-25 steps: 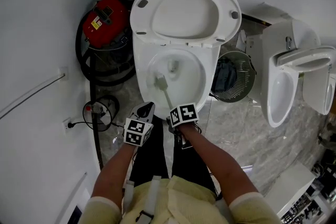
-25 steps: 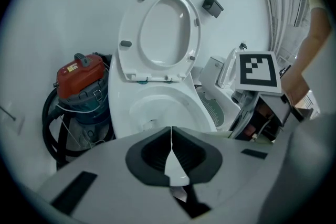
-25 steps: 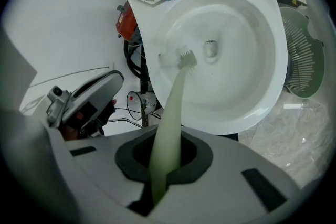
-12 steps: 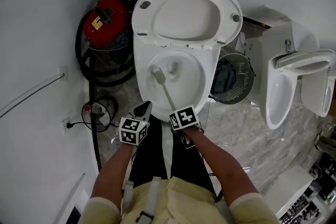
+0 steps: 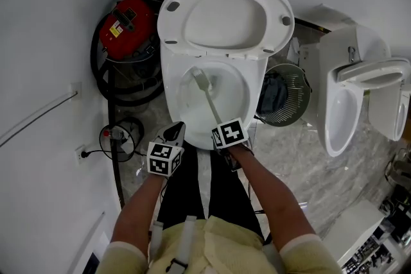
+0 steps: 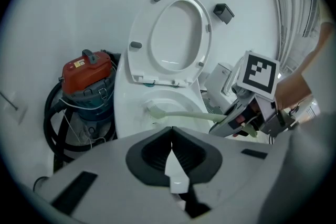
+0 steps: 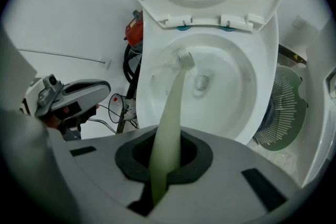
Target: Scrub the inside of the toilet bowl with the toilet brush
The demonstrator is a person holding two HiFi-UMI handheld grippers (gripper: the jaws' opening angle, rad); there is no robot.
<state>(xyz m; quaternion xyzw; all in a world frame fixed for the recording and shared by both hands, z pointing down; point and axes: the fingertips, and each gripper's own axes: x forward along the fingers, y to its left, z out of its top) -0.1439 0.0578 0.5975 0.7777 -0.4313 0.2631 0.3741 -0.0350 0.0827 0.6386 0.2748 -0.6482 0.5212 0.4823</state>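
toilet brush (image 7: 170, 102): pale green, handle clamped in right gripper (image 7: 164, 162); head down inside toilet bowl (image 7: 247, 97), at its far left wall, seemingly touching the porcelain. left gripper (image 6: 172, 157): jaws closed, empty, by the bowl's near left rim. seat (image 5: 225, 13): raised. red vacuum (image 5: 128, 22): left of bowl.

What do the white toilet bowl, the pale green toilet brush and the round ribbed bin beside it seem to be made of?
White toilet bowl: glazed ceramic, likely; glossy highlights.
Pale green toilet brush: probably plastic; matt, even colour, smooth handle.
Round ribbed bin: plastic or coated wire; thin ribs leave it open.
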